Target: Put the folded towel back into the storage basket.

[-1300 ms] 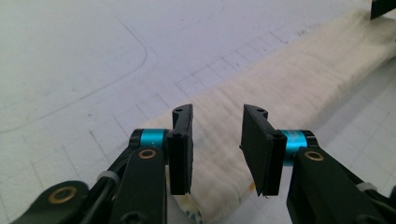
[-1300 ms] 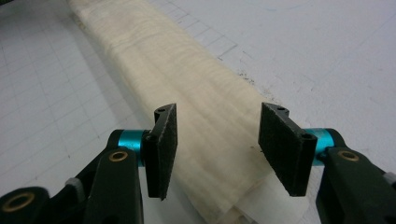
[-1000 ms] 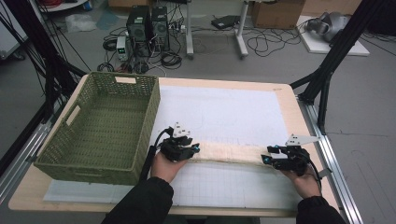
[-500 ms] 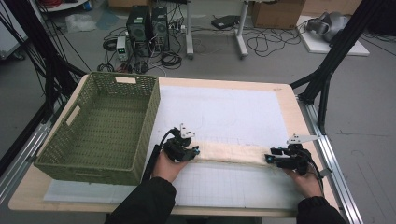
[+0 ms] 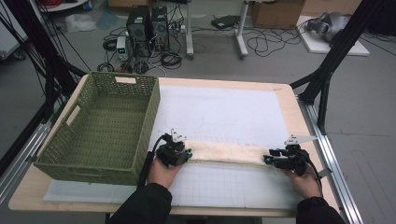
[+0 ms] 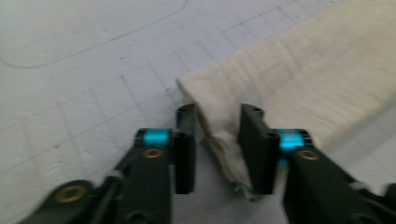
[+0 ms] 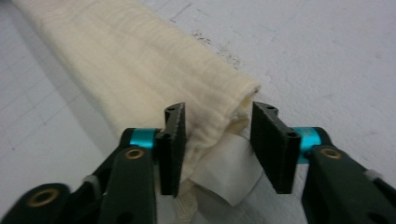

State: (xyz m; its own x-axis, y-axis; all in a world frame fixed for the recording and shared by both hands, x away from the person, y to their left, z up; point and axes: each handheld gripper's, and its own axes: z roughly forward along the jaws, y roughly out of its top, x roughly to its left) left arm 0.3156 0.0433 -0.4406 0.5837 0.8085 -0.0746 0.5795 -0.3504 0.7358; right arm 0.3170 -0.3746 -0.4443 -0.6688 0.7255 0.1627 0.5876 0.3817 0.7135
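A: Entry. Cream cloth (image 5: 224, 152), folded into a long narrow strip, lies flat on the white gridded mat (image 5: 219, 112), stretched between the two grippers. How will it handle?

B: Judged light, soft and limp; it should sag in the middle if lifted by the ends alone. Not fragile, and the weave looks grippy rather than slick.

A: Where to take hold?

B: At the end folds, all layers together. Left gripper (image 6: 217, 140): jaws have just been closing, the cloth's corner bunched between them, seemingly against the right pad, with a gap at the left one, so not yet clamped. Right gripper (image 7: 217, 140): also just closing, cloth end and a white tag (image 7: 229, 175) between the fingers, gap still visible at one pad.

A: Surroundings?

B: Green woven basket (image 5: 100, 126) beyond the left gripper's outer side, on the wooden table (image 5: 292, 100). Behind: computers, cables, black frame legs on grey floor.
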